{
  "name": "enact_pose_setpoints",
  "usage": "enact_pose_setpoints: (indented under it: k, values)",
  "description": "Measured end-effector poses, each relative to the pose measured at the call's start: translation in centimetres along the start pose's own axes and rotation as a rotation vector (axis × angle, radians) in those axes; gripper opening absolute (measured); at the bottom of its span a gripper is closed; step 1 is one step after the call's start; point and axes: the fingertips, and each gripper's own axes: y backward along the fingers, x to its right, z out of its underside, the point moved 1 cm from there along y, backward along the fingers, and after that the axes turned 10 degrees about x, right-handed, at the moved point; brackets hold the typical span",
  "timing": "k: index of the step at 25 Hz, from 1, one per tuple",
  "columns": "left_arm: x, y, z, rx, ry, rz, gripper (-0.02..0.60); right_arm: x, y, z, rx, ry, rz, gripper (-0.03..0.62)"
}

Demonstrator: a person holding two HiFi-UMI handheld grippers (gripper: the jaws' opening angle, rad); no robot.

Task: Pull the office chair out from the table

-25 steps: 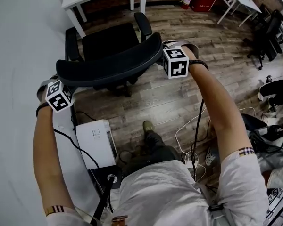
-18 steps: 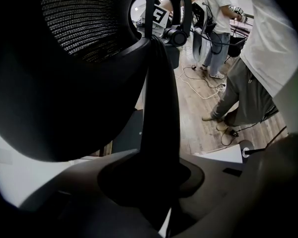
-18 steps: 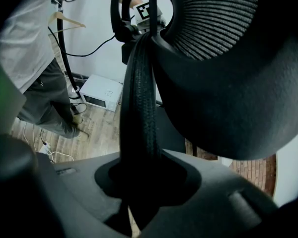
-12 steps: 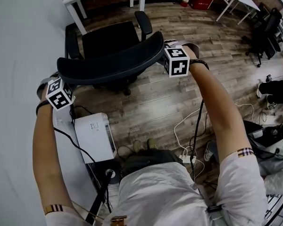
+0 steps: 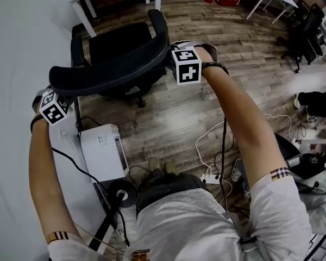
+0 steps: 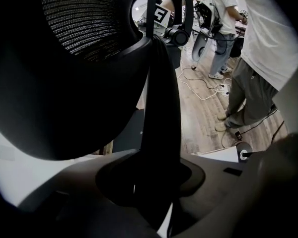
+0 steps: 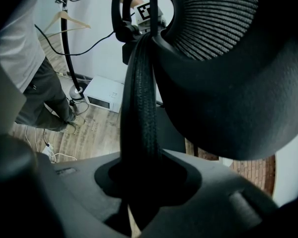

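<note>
Head view: the chair (image 5: 117,48) stands on the floor (image 5: 206,31) beside the table (image 5: 13,64), with the left gripper (image 5: 50,91) and right gripper (image 5: 173,54) at either end of its backrest (image 5: 108,72). Left gripper view: the jaws pinch the backrest's edge and are easing apart. Right gripper view: the jaws clamp the opposite edge.

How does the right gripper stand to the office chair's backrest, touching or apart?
Touching. In the right gripper view, the rim of the backrest sits clamped between the jaws of the right gripper, which press it on both sides with no gap.
</note>
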Motion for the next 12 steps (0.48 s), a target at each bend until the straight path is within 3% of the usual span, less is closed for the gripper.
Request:
enact_pose_setpoints:
  k: [4,8,12]
  values:
    - [0.0,0.0,0.2,-0.023,0.032,-0.038,0.156,0.2,-0.1,-0.4,0.014,0.003,0.024,0.129]
    - [0.7,0.2,0.5,-0.043,0.037,-0.005,0.164,-0.3,0.0,-0.4,0.002,0.042,0.041,0.167]
    - [0.5,0.5,0.1,-0.03,-0.002,-0.008,0.181,-0.6,0.9,-0.3,-0.015,0.033,0.039,0.212]
